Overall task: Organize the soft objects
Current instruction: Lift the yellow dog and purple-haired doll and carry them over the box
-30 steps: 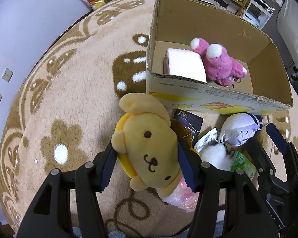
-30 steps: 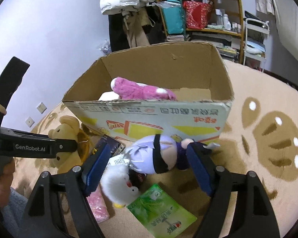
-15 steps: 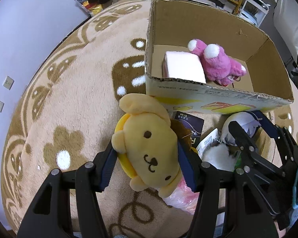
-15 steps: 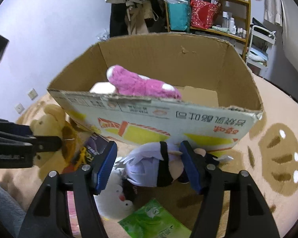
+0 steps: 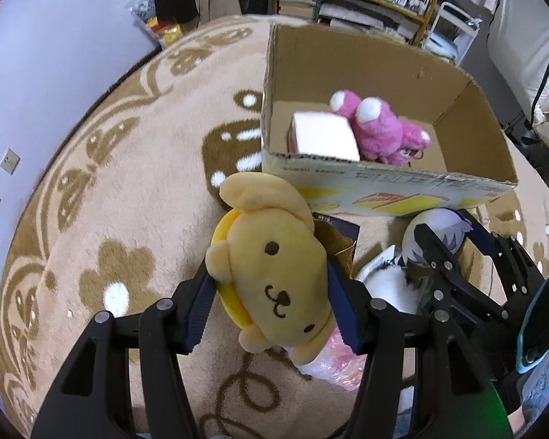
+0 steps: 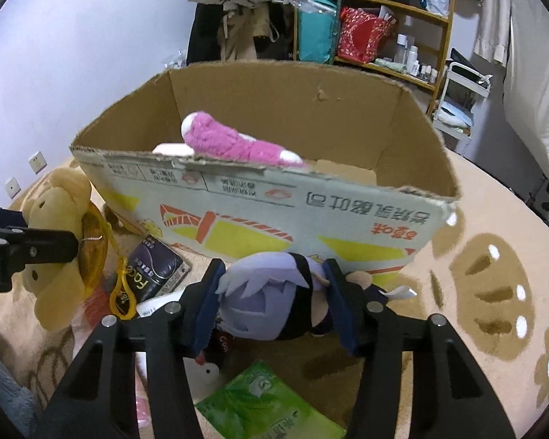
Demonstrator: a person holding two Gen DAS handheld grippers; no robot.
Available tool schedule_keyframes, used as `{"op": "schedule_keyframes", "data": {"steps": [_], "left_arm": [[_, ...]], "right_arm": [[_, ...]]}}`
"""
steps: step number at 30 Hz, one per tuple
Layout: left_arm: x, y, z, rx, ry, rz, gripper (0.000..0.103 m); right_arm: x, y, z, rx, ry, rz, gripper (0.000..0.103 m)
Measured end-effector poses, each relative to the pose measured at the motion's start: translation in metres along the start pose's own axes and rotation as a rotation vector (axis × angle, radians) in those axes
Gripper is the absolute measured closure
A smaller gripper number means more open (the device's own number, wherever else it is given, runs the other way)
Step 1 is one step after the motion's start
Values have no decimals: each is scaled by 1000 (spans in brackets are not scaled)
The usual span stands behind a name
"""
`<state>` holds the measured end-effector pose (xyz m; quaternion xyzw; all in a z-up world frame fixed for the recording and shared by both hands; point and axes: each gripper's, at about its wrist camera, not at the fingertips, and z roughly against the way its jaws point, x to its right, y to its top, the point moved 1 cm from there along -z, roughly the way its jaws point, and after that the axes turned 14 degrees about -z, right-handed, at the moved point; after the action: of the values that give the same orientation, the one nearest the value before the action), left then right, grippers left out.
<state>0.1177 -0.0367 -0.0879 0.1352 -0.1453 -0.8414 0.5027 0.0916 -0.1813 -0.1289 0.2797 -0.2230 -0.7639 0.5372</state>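
Both plush toys sit clamped: yellow dog (image 5: 271, 274) in left hand-held gripper (image 5: 271, 307), purple doll (image 6: 271, 303) in right hand-held gripper (image 6: 274, 307).

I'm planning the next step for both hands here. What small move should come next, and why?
Probably lift both toys and carry them over the cardboard box rim. The left hand-held gripper is clamped on the yellow dog plush; the right hand-held gripper has just been closing, and its pads now press the purple-haired doll. The box, open-topped, already holds a pink plush, with room left.
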Motion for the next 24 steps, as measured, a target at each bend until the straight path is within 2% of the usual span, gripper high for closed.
{"op": "schedule_keyframes", "data": {"steps": [11,16,20,24], "left_arm": [[4,-7,40,161,41,-22,46],[5,-8,67,272,95,-30,46],[5,-4,86,364,124,-36,46],[5,2,95,418,157,-45,46]], "right_arm": [[7,12,75,145,58,-60,46],[6,24,113,239,94,-69,46],[6,34,133,293,120,-77,46],[7,44,143,327,132,-78,46]]}}
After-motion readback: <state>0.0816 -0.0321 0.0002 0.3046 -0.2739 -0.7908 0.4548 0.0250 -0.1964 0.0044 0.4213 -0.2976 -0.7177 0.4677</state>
